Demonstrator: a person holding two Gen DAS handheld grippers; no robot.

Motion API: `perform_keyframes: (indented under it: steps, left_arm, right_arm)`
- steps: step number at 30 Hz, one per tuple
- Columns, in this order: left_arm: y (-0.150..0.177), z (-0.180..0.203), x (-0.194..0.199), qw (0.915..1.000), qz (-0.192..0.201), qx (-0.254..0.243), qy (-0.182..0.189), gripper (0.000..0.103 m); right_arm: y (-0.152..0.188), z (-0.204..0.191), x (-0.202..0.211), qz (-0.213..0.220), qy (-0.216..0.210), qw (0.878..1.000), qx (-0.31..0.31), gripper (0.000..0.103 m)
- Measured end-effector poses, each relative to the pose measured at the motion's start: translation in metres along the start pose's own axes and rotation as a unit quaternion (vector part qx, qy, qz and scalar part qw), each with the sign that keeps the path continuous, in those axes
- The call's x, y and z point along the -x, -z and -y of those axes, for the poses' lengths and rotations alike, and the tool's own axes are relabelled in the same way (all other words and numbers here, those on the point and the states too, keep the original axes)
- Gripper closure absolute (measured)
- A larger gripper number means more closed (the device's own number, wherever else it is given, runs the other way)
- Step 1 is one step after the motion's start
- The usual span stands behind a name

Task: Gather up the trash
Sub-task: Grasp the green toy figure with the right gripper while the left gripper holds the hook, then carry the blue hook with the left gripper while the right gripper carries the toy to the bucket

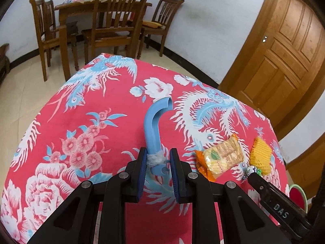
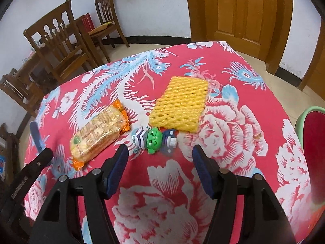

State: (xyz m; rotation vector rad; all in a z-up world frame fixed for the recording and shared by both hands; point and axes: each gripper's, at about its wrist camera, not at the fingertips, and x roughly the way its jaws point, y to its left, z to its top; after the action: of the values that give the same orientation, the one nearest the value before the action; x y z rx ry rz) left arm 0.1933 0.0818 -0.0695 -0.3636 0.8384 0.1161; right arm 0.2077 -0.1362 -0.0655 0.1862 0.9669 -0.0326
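Covering the counter (image 2: 158,209): a red cloth (image 1: 113,101) printed with white peonies and blue phoenixes, lying under everything. Nearest in the left wrist view, the left claw (image 1: 157,162) closing on the lower end of a blue curved handle (image 1: 155,126), pads pressing either side where a scrap of clear wrap is bunching around it; handle rising away and hooking to the right at its far tip. Just right of that, an orange-ended cracker packet (image 1: 220,155) lying flat on the cloth, with a yellow foam net (image 1: 261,154) beyond it toward the edge. In the right wrist view, the right claw (image 2: 160,156) hovering with fingers spread wide, gripping nothing, tips just short of a small green-headed toy figure (image 2: 155,139) lying on its side. Figure sitting between the packet (image 2: 100,132) on the left and the foam net (image 2: 180,105), touching the net's near edge. Red plastic stool with green rim (image 2: 312,158) showing past the right edge of the counter. Farther back, wooden chairs (image 1: 119,24) standing around a dining table (image 1: 81,6), and a wooden door (image 2: 239,14) closing off the white wall.
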Motion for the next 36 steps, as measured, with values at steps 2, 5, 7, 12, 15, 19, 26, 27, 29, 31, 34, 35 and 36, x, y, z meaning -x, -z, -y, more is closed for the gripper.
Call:
perform_keyframes:
  steps: [2, 5, 7, 12, 15, 19, 26, 27, 29, 31, 34, 35, 36]
  left_arm:
    - [0.000, -0.001, 0.000, 1.0000, 0.000, 0.001, 0.000, 0.081]
    - [0.000, -0.001, 0.000, 1.0000, 0.000, 0.002, 0.001, 0.081]
    - [0.000, -0.001, 0.000, 1.0000, -0.001, 0.002, 0.001, 0.081]
    - [0.001, 0.000, -0.001, 1.0000, -0.001, 0.003, 0.003, 0.081]
    - [0.001, 0.000, -0.001, 1.0000, -0.002, 0.003, 0.003, 0.081]
    - [0.001, 0.000, 0.000, 1.0000, -0.002, 0.003, 0.004, 0.081]
    - [0.002, 0.003, -0.002, 1.0000, -0.001, -0.001, 0.007, 0.081]
    - [0.002, 0.003, -0.002, 1.0000, -0.001, -0.002, 0.007, 0.081]
    - [0.002, 0.004, -0.002, 1.0000, -0.001, -0.003, 0.008, 0.081]
    - [0.003, 0.005, -0.002, 1.0000, -0.001, -0.005, 0.008, 0.081]
    - [0.003, 0.006, -0.002, 0.9999, 0.000, -0.009, 0.009, 0.081]
    - [0.003, 0.008, -0.002, 0.9999, 0.000, -0.011, 0.009, 0.081]
    - [0.003, 0.009, -0.002, 0.9999, 0.000, -0.013, 0.010, 0.081]
  right_arm:
    - [-0.001, -0.003, -0.002, 0.005, 0.008, 1.000, 0.004, 0.035]
    - [-0.004, -0.004, -0.005, 0.009, 0.016, 1.000, 0.004, 0.034]
    - [-0.004, -0.006, -0.007, 0.012, 0.021, 1.000, 0.006, 0.034]
    - [-0.003, -0.014, -0.010, 0.017, 0.043, 0.999, 0.024, 0.033]
    - [-0.001, -0.017, -0.011, 0.019, 0.057, 0.998, 0.034, 0.037]
    - [-0.001, -0.014, -0.009, 0.021, 0.057, 0.998, 0.035, 0.050]
    - [0.001, -0.002, 0.001, 0.013, 0.024, 1.000, 0.015, 0.051]
    - [0.003, 0.001, 0.004, 0.013, 0.022, 1.000, 0.012, 0.051]
    - [0.006, 0.007, 0.010, 0.014, 0.016, 1.000, 0.010, 0.051]
    - [0.010, 0.011, 0.015, 0.015, 0.012, 1.000, 0.008, 0.051]
    - [0.014, 0.020, 0.027, 0.019, 0.003, 1.000, 0.003, 0.051]
    - [0.016, 0.024, 0.032, 0.022, 0.000, 1.000, 0.000, 0.051]
    - [0.018, 0.027, 0.036, 0.024, -0.002, 1.000, -0.002, 0.051]
